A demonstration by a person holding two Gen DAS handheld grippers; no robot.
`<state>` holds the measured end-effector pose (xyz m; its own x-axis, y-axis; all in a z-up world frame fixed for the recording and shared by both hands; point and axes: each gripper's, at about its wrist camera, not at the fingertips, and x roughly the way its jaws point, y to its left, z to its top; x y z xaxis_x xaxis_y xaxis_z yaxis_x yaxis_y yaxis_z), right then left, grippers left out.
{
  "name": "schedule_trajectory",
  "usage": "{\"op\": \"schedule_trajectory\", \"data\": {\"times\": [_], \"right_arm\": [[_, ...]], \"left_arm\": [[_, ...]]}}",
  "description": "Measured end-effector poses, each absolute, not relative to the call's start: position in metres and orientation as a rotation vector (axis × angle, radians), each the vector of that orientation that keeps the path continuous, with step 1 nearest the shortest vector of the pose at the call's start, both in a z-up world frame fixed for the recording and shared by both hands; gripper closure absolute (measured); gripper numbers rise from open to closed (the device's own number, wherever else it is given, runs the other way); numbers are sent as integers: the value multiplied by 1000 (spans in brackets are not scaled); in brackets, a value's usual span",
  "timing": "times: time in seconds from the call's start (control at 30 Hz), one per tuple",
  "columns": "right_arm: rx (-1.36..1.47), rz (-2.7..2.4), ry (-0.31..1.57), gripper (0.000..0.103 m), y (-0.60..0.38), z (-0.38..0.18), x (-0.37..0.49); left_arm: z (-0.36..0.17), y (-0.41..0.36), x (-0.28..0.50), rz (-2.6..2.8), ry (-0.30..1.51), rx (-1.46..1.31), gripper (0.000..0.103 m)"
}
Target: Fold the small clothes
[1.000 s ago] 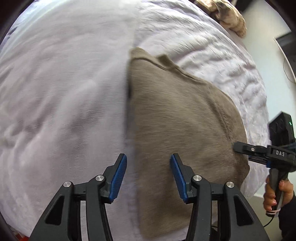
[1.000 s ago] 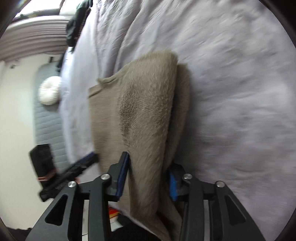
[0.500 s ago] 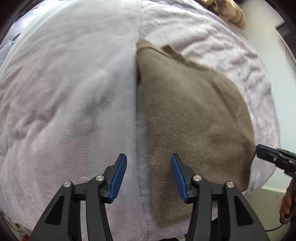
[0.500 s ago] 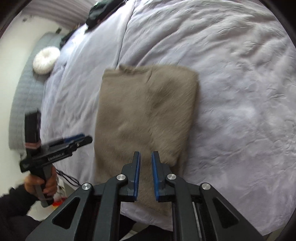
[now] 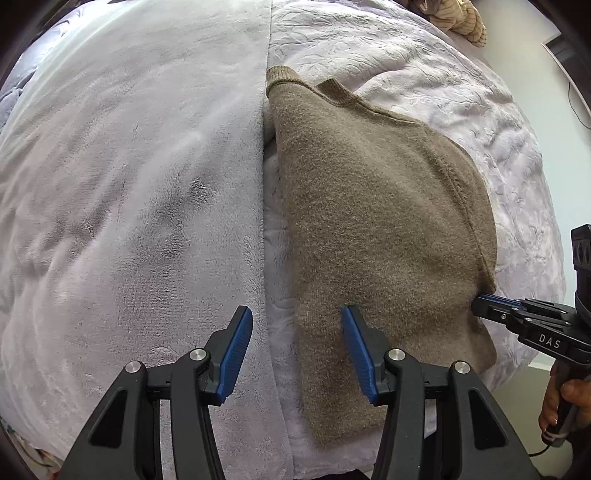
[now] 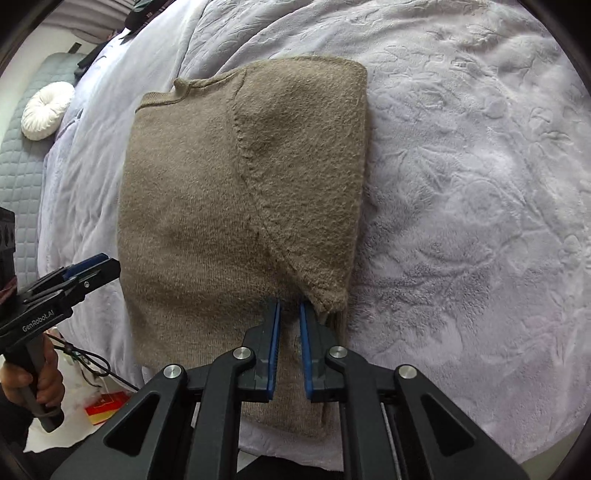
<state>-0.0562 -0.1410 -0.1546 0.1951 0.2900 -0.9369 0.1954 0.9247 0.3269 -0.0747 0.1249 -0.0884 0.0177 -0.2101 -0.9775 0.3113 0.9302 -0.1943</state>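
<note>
In the left wrist view, pale plush bedding point(image 5: 140, 192) covers the bed, with a lengthwise seam running up the middle. The left hand-held gripper point(image 5: 295, 350) hangs over it with its blue pads apart and nothing between them; one pad is above the bare bedding just left of the seam, the other above the near left edge of the sweater point(image 5: 369, 229). The sweater, brown and knitted, lies folded flat on the bed just right of the seam, its ribbed collar toward the far end and its lower part reaching the bed's near edge. At its right edge the right hand-held gripper point(image 5: 480, 301) comes in from the side, held by a hand point(image 5: 565, 402) at the picture's right border. A tan striped bundle point(image 5: 461, 18) sits at the bed's far right corner.

In the right wrist view, a round white cushion point(image 6: 46, 110) rests on a grey quilted surface point(image 6: 18, 177) far left. The left hand-held gripper point(image 6: 96, 266) and its hand point(image 6: 40, 384) sit left of the sweater point(image 6: 207, 221). The right hand-held gripper point(image 6: 288, 314) has just been closing; its pads are nearly together, with no cloth between them, above the sweater's near part, just beside the tip of a folded-over flap. Embossed bedding point(image 6: 480, 184) fills the right side.
</note>
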Motion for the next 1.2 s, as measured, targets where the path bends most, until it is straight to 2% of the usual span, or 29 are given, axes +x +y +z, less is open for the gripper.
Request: {"op": "schedule_trajectory", "data": {"times": [1.1,1.17,1.2], "right_arm": [[354,44,1432,90,-113,-165,-39],[343,42,1438,90,-111,-167,-39],[347,42,1439,90,-111,-167,-40]], "left_arm": [[-88,124,-78,-392,1548,125,50],[-92,123,-79,-391,1553,122,44],[-92,124,-78,-379,1548,133,34]]}}
